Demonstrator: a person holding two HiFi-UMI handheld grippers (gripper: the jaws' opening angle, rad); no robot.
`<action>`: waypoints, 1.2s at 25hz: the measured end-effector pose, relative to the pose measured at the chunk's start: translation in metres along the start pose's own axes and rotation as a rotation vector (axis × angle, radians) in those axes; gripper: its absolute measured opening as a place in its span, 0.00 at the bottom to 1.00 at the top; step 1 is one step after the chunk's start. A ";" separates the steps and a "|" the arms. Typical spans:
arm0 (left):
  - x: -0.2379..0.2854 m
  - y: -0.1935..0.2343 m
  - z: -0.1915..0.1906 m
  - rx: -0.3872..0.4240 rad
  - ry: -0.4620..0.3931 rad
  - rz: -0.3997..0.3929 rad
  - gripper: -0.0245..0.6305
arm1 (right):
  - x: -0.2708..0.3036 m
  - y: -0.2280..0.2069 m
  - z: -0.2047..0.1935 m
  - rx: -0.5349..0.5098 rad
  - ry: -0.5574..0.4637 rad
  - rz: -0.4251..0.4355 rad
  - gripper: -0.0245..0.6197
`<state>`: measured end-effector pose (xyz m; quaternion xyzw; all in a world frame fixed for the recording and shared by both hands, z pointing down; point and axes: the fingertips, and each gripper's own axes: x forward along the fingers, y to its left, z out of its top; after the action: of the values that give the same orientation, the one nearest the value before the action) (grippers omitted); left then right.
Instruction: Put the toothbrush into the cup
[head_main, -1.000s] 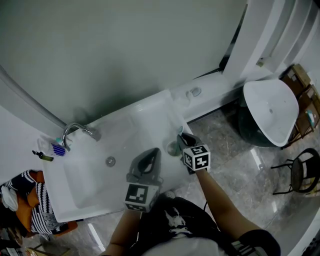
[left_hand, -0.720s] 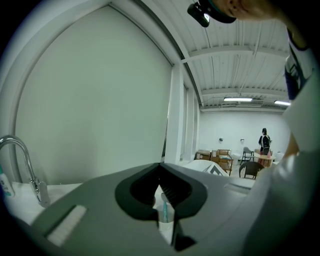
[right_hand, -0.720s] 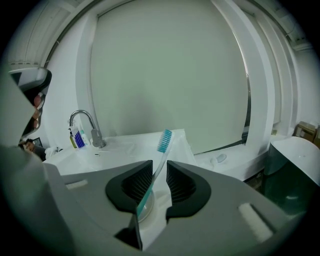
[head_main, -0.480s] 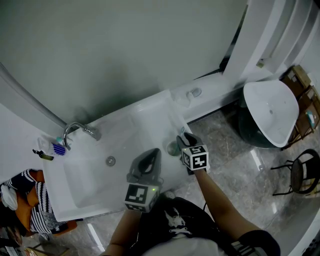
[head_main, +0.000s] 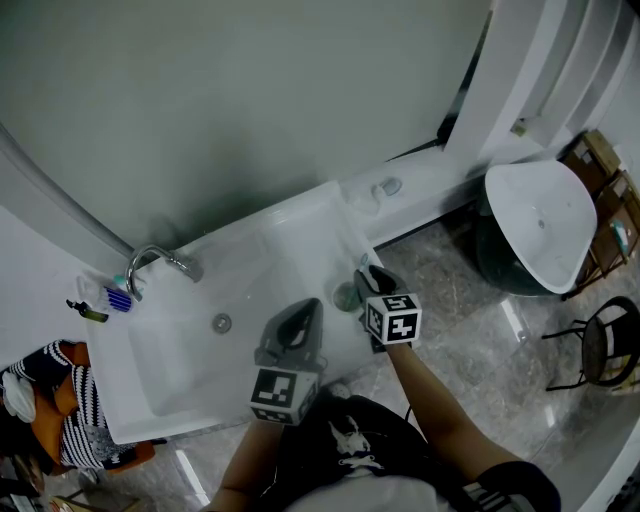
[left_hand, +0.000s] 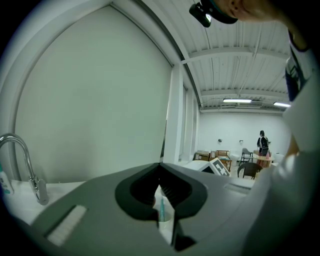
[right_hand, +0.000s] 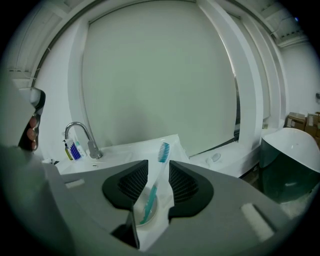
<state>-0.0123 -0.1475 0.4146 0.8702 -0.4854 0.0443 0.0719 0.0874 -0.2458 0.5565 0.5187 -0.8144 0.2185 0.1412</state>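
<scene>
— What does the toothbrush (right_hand: 154, 186) look like?
— Slim, with a teal handle and a blue bristle head. I count one toothbrush, one cup (right_hand: 151, 214) and two grippers.
— Where is it?
— It stands in the cup on the sink's (head_main: 290, 250) right edge. Its long axis leans, head up and tilted right in the right gripper view. The right gripper's (right_hand: 159, 165) jaws have just been opening and stand clear either side. The left gripper (left_hand: 160, 170) is closed, empty.

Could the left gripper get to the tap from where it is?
Probably yes: the left gripper hangs over the sink, and only bare basin lies between it and the tap.
</scene>
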 end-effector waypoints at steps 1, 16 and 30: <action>-0.001 0.000 0.000 -0.002 0.000 0.000 0.04 | -0.002 0.001 0.001 0.007 -0.009 -0.001 0.24; -0.009 -0.004 0.002 -0.007 -0.003 -0.008 0.04 | -0.038 0.018 0.031 0.041 -0.153 0.019 0.05; -0.017 -0.014 0.013 -0.009 -0.042 -0.016 0.04 | -0.103 0.071 0.081 0.068 -0.308 0.196 0.04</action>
<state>-0.0090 -0.1286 0.3980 0.8744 -0.4800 0.0233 0.0661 0.0662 -0.1796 0.4243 0.4687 -0.8652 0.1765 -0.0248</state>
